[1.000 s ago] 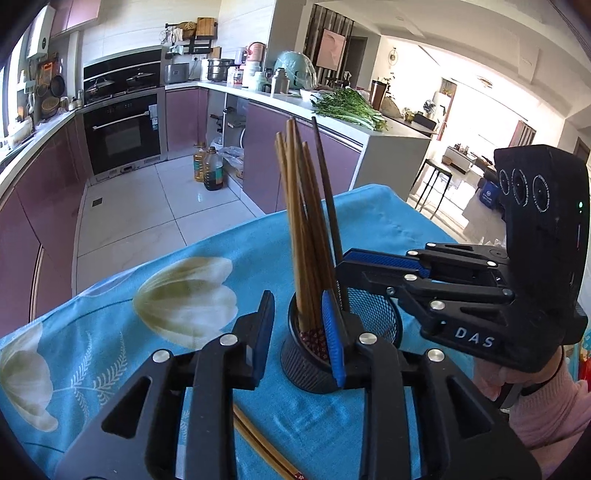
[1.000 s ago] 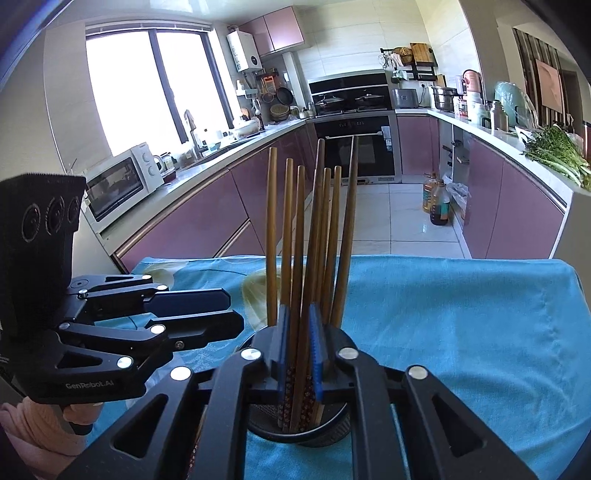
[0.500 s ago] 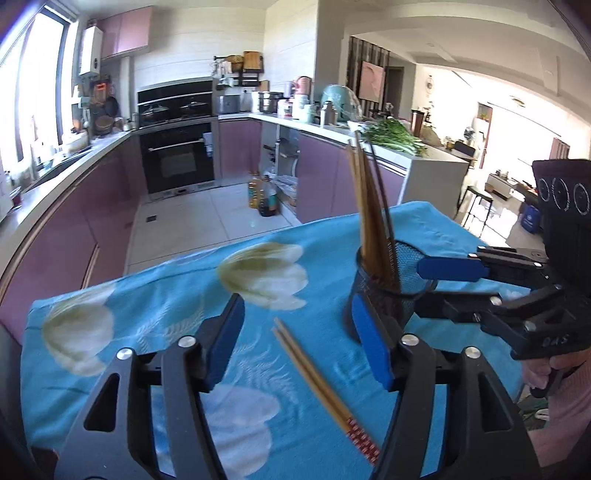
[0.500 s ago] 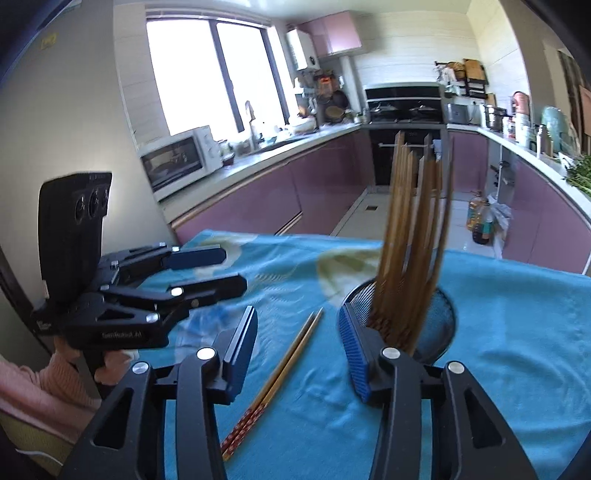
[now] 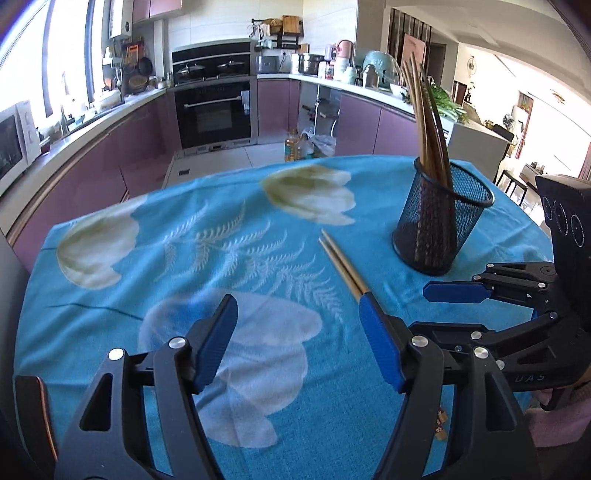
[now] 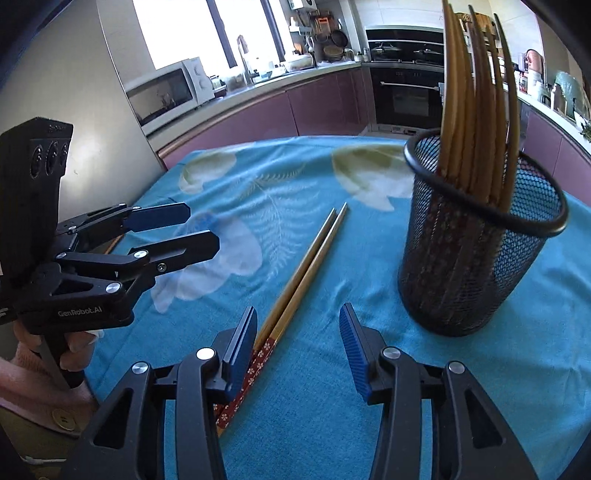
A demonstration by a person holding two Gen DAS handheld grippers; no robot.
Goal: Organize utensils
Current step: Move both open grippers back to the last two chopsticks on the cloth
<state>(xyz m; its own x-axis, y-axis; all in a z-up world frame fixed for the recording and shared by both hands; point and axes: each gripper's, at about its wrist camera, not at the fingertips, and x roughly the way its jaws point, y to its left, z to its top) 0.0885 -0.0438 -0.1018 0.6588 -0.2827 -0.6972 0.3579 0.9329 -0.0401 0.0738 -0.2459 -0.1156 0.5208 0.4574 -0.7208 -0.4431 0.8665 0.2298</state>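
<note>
Right wrist: chopsticks point(image 6: 306, 273) (paired) flat

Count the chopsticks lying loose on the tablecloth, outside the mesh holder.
2. Both loose chopsticks lie side by side and touching on the blue tablecloth, left of the mesh holder in the right wrist view, their red patterned ends toward the camera. None seems hidden.

The right gripper's left finger point(image 6: 242, 350) hides the loose chopsticks' point(image 6: 306, 266) patterned ends.

Bright daylight from windows point(image 6: 192, 33), blown-out glare, fisheye-bent dark edges, slight blur
</note>
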